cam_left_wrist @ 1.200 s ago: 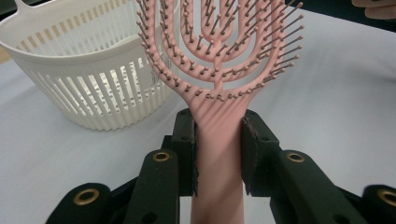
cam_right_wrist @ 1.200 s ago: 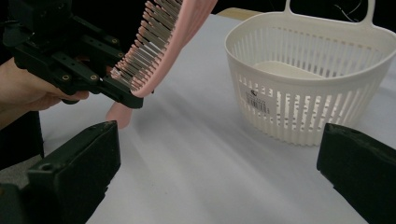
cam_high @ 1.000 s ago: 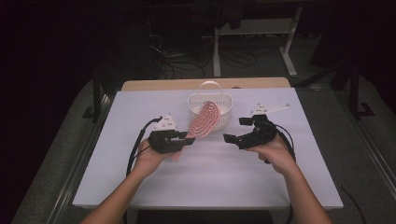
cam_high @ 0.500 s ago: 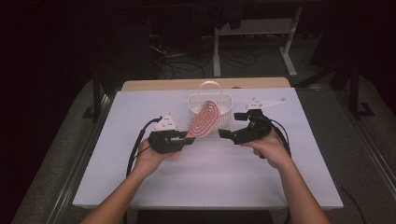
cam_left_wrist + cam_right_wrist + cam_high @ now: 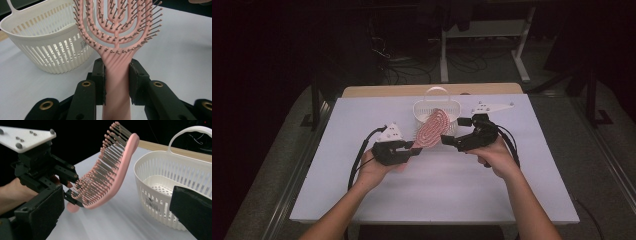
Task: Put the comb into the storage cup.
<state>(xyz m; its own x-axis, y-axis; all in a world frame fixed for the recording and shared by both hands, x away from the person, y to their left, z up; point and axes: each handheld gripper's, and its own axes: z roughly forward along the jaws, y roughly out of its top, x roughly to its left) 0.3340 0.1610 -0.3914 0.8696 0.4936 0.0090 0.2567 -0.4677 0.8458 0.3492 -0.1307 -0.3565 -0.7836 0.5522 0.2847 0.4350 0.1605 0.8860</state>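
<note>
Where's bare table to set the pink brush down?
The white table is bare along the near edge in front of both hands, and on its far left beside the left gripper. It is crowded mid-back: the pink vented hairbrush, the white slatted plastic basket and the right gripper bunch together.

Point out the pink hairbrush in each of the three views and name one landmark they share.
High view: pink hairbrush at table centre, held by the left gripper.
Left gripper view: upright in the middle, handle clamped between the jaws.
Right gripper view: left of centre, brush head tilted.
Shared landmark: the white basket, just beyond the brush.
</note>
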